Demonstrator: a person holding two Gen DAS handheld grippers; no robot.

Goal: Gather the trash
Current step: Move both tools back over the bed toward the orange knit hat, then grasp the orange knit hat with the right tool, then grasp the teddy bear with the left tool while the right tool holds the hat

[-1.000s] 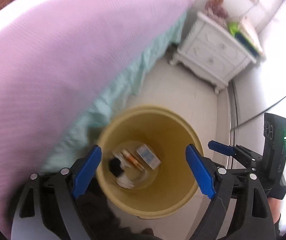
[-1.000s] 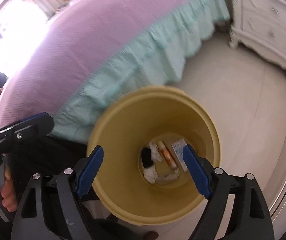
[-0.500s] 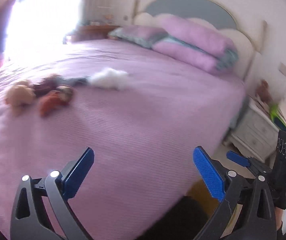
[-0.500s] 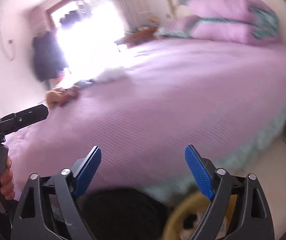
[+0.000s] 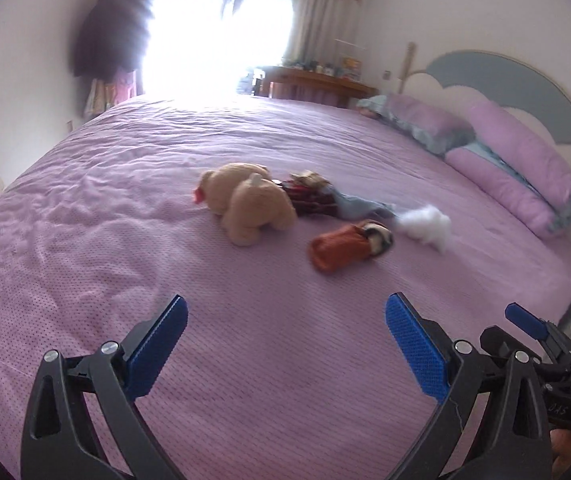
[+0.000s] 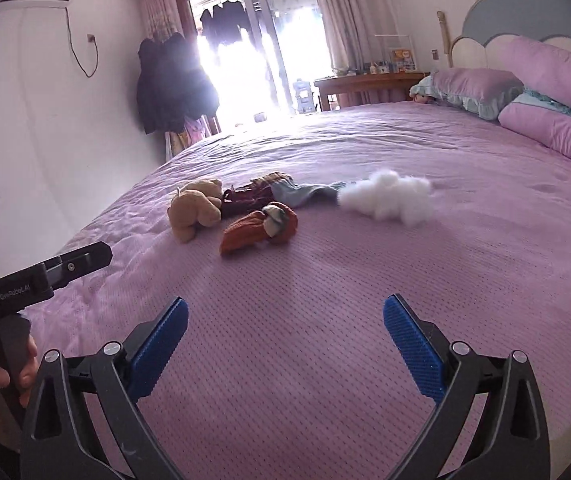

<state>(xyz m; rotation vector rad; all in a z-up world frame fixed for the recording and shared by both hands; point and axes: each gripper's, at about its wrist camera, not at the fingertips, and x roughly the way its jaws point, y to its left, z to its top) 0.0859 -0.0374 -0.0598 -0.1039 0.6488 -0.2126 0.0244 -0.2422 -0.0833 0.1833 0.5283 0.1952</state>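
Both grippers are hanging over the near edge of the bed (image 6: 485,280), pointing across the purple bedspread, and neither is holding anything. The left gripper (image 5: 285,344) is showing its blue fingers (image 5: 157,344) spread wide apart over bare cover, and the right gripper (image 6: 283,344) is doing the same, its fingers (image 6: 413,346) well apart with nothing between them.

The things left to deal with are lying in a loose cluster around the middle of the bed, well apart from both grippers. A clump of white stuffing (image 6: 389,198) is sitting at the headboard end of the cluster, towards the pillows (image 6: 481,88). Just beside it a crumpled blue cloth (image 6: 305,192) is trailing into a dark red plaid piece (image 6: 245,200); whether they are touching cannot be told. A small rust-orange doll (image 6: 257,230) is lying nearest the grippers, and a tan plush bear (image 6: 195,208) is resting at the far-side end.

No bin is showing in either view. Judging by this, collection on the bed is not finished: the stuffing looks the likeliest trash, and no reach is under way.
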